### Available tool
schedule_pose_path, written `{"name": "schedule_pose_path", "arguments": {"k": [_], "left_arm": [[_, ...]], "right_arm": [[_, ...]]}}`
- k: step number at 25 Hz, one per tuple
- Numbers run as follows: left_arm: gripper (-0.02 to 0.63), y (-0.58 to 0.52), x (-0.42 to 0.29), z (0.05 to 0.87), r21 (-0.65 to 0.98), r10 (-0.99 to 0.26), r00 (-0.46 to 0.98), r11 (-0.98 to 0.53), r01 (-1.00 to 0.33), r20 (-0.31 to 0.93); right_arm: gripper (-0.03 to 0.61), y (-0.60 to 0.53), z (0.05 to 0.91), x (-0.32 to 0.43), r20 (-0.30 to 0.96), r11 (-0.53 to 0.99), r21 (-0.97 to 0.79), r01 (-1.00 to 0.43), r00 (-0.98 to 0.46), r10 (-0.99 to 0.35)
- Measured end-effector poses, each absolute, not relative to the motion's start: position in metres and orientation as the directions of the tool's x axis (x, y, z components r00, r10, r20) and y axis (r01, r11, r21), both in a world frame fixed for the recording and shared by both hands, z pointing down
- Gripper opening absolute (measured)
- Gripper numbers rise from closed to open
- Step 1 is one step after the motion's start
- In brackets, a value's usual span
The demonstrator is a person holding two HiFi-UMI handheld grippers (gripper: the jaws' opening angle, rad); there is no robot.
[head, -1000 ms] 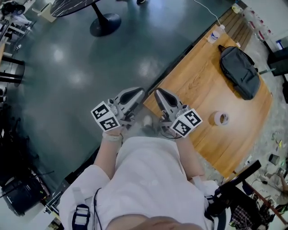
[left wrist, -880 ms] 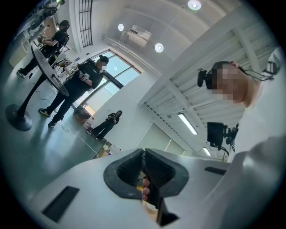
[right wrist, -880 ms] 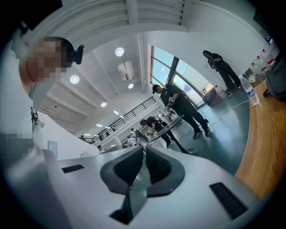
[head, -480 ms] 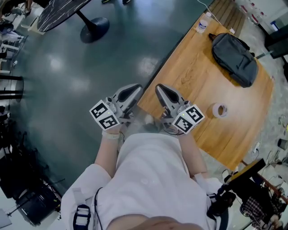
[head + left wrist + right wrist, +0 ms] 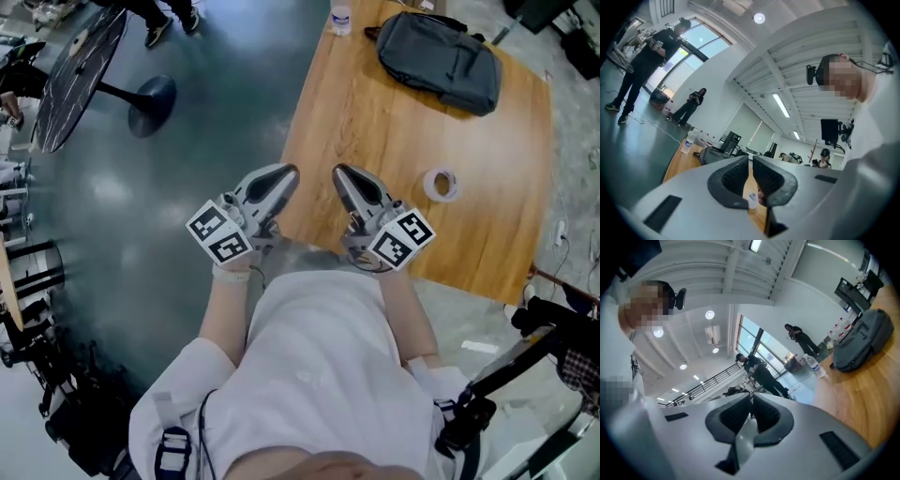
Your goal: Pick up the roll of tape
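While the left claw (image 5: 284, 175) and right claw (image 5: 343, 175) hover pressed together, empty, by the desk's (image 5: 384, 112) near edge, the roll of tape (image 5: 440, 184) lies flat to their right. It is likely light and stiff; pinch one wall of the ring.

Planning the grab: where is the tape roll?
In the head view, the roll of tape lies on the wooden table, right of the right gripper, below the backpack.

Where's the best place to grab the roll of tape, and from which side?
Pinch its ring wall, one jaw in the hole and one outside, coming down from above. The roll of tape seems to lie flat on the table with its hole facing up. The right gripper is nearer; its jaws are shut, so open first.
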State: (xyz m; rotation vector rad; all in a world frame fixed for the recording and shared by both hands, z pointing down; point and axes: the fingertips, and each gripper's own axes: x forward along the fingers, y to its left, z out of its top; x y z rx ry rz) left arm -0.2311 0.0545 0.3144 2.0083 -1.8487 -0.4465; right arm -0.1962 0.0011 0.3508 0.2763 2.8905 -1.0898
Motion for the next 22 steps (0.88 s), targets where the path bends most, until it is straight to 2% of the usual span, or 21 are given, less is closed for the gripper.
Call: {"name": "schedule_pose_path", "arguments": {"k": [4,6,10,16,19,22], "left_arm": [[0.015,-0.003,-0.202,0.33,0.468,-0.966,0.241,-0.172,-0.867,0.092],[0.053,-0.033,-0.183,0.341,0.474,-0.939,0.321,-0.228,-0.85,0.125],[0.064,-0.087,-0.146,0.368,0.455,-0.882,0.441,-0.329,-0.828,0.164],[0.083,-0.156,-0.077,0.415,0.447,-0.746,0.61,-0.464,-0.764,0.268],[0.126,-0.185,-0.046,0.447,0.461,-0.672,0.666,-0.503,-0.731,0.323],[0.137,-0.209,-0.021,0.479,0.438,-0.612,0.689,-0.535,-0.722,0.389]], "right_arm": [[0.032,-0.048,0.366,-0.16,-0.093,0.727,-0.684,0.061,-0.996,-0.004],[0.032,-0.071,0.376,-0.14,-0.085,0.713,-0.702,0.003,-0.993,-0.079],[0.032,-0.114,0.397,-0.1,-0.064,0.679,-0.728,-0.093,-0.977,-0.203],[0.032,-0.157,0.442,-0.032,-0.007,0.595,-0.767,-0.24,-0.924,-0.382],[0.032,-0.173,0.468,-0.003,0.034,0.553,-0.777,-0.302,-0.896,-0.442],[0.032,-0.187,0.492,0.023,0.062,0.511,-0.788,-0.343,-0.871,-0.488]]}}
